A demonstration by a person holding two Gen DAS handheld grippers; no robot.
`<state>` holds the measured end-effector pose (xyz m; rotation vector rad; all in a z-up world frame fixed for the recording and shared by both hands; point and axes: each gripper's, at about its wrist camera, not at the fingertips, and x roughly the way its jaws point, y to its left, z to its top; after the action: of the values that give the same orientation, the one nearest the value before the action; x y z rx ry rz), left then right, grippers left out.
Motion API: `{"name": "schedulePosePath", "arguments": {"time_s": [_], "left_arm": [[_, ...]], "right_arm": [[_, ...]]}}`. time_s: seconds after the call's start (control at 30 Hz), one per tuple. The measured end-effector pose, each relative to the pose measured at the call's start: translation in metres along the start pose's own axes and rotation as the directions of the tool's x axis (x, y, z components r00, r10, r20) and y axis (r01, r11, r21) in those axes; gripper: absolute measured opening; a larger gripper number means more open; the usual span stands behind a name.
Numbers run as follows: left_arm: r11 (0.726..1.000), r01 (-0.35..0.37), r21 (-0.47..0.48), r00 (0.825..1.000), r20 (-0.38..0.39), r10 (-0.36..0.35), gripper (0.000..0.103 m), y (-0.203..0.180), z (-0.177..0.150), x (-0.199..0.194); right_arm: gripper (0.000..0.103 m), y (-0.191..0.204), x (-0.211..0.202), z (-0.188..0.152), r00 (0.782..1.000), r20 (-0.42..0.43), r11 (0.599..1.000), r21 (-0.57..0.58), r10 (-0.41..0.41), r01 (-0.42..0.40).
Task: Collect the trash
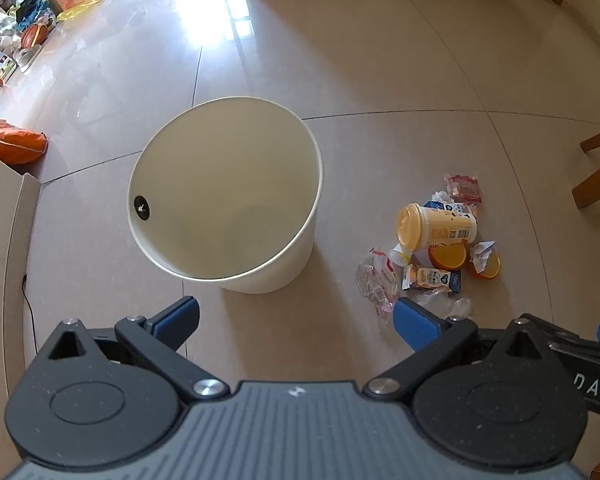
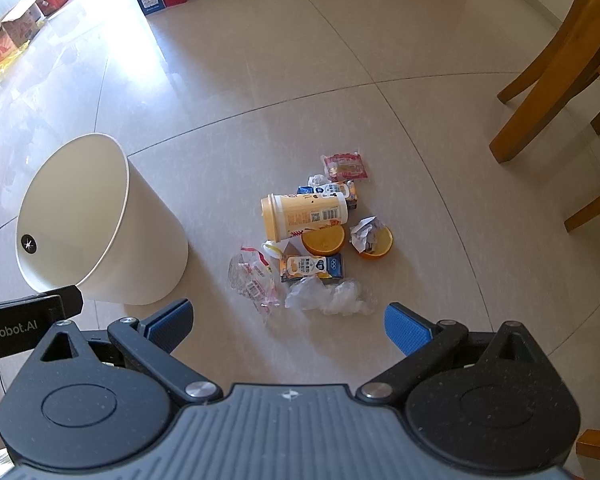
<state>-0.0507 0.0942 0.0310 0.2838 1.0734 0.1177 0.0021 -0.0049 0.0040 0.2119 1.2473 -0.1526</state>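
Trash (image 2: 312, 240) is heaped on the tiled floor (image 2: 260, 92) just to the right of the bin (image 2: 100, 216), close to it but not touching; the bin, a white round one with a black sticker inside its rim, is seen standing upright and nothing can be made out inside it in the left wrist view; nearest the bin a clear wrapper (image 2: 252, 280) with red print is spread flat; beside that, on the side away from the bin, crumpled clear plastic (image 2: 328, 294) is bunched; a yellow cup (image 2: 302, 214) with its lid on is laid on its side in the middle of the heap, lid end turned toward the bin; two small drink cartons (image 2: 312, 266) are found there, one on each side of the cup; two orange halves (image 2: 324, 240) are set cut side up, and on the one farther from the bin a paper ball (image 2: 362, 232) is rested; farthest from the bin a red packet (image 2: 345, 167) is laid; wooden chair legs (image 2: 540, 92) are seen well beyond the heap; boxes are lined along the far edge of the floor; the left gripper (image 1: 296, 320) is held above the floor in front of the bin, jaws spread wide and nothing between them; the right gripper (image 2: 288, 320) is held over the near edge of the heap, jaws likewise spread wide, nothing grasped.
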Motion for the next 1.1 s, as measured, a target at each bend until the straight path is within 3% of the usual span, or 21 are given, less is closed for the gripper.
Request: {"name": "schedulePosePath", "arguments": {"time_s": [1.1], "left_arm": [[0.999, 0.043, -0.007, 0.998, 0.048, -0.043, 0.102, 0.003, 0.009, 0.029]], "right_arm": [[0.103, 0.009, 0.026, 0.005, 1.0, 0.006, 0.999, -0.025, -0.024, 0.024]]}}
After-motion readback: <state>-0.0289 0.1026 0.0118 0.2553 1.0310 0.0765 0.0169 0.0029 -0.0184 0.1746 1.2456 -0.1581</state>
